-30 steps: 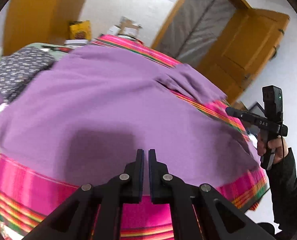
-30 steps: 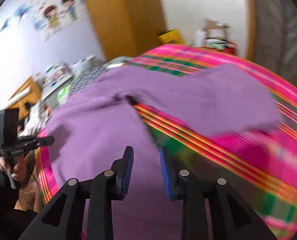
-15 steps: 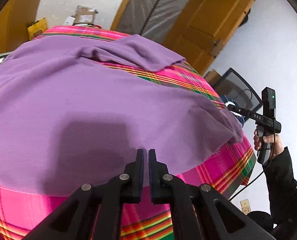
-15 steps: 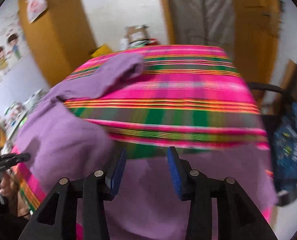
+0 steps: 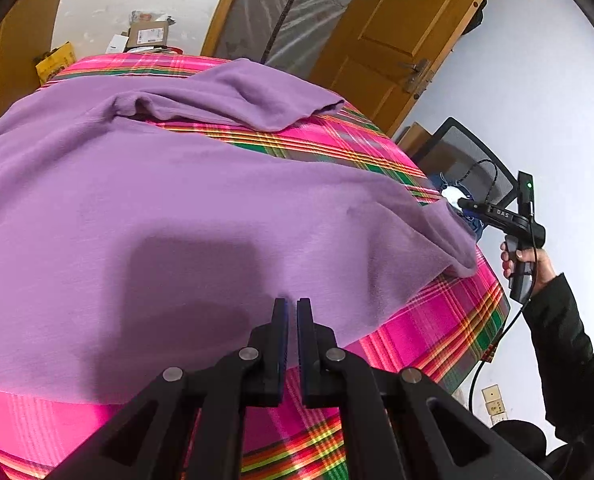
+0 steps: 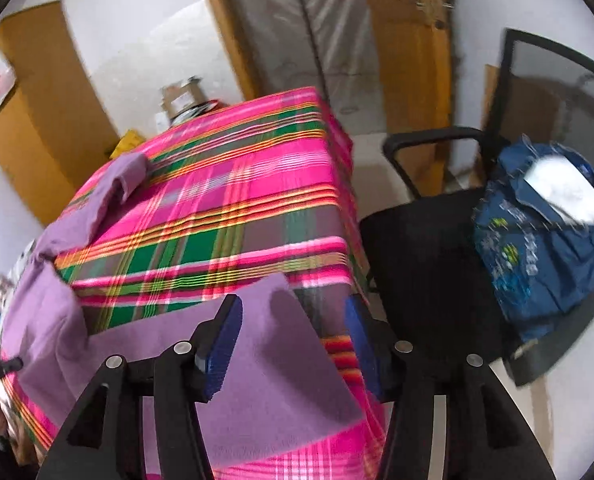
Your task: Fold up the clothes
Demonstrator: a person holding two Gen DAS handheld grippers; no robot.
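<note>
Bedroom-like space, wooden door (image 5: 397,28) behind, plastic-sheeted opening beside it.

Left wrist view: table under a pink plaid cloth (image 5: 429,328). Purple garment (image 5: 177,208) spread flat across most of it, hem along the near edge, one sleeve (image 5: 253,96) lying out toward the far edge, the garment's right corner drooping at the right edge. No fold made yet, by my reading; the task is at its start, with sleeves and body all left to do. Left gripper (image 5: 292,308) has its jaws pressed together, over the hem; whether a pinch of fabric sits between them I cannot tell. Right gripper (image 5: 463,203) is seen side-on at the right edge, in a hand (image 5: 531,264); its body reads "DAS". Cardboard box (image 5: 149,34) past the far edge carries a label, unreadable.

Right wrist view, blurred: right gripper (image 6: 293,320) with jaws opening wide, the garment's corner (image 6: 273,344) between them, pads not pressing it. Chair (image 6: 437,248) beside the table's right edge holds a blue bag (image 6: 537,240) with print too smeared to read.
</note>
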